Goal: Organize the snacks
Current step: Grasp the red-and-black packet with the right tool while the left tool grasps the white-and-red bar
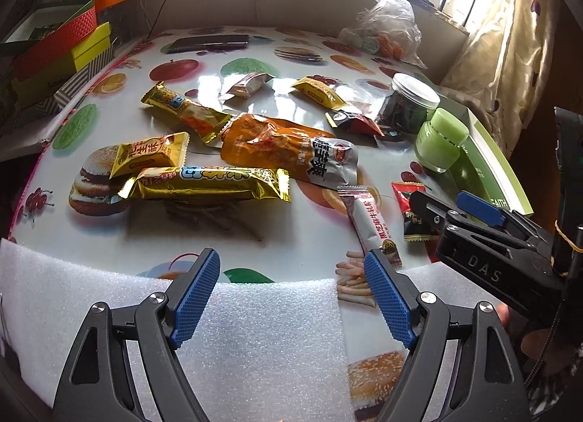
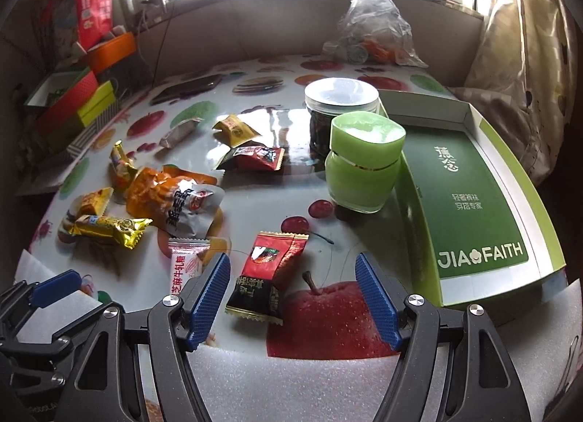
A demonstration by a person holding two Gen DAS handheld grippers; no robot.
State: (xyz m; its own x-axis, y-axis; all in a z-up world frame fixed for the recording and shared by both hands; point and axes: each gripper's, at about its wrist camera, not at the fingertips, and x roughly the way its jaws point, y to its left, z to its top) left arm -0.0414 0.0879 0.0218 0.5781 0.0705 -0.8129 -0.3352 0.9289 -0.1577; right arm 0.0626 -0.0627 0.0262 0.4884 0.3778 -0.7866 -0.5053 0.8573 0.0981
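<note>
R gripper [image 2: 293, 298] hung wide, empty, straddling the red-black candy [image 2: 266, 276], prob. lining up a pick. L gripper [image 1: 291, 298] also wide, empty, parked low at the near edge over foam [image 1: 255, 331]. Other snacks [image 1: 207, 185] lay scattered mid-table. Green box [image 2: 470, 189] sat at R edge w/ open room inside; jar [image 2: 364, 163] just beside it.

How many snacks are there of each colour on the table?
Gold or yellow packets: 4
Red-and-black packets: 2
White or silvery packets: 2
Orange pouch: 1
Total: 9
</note>
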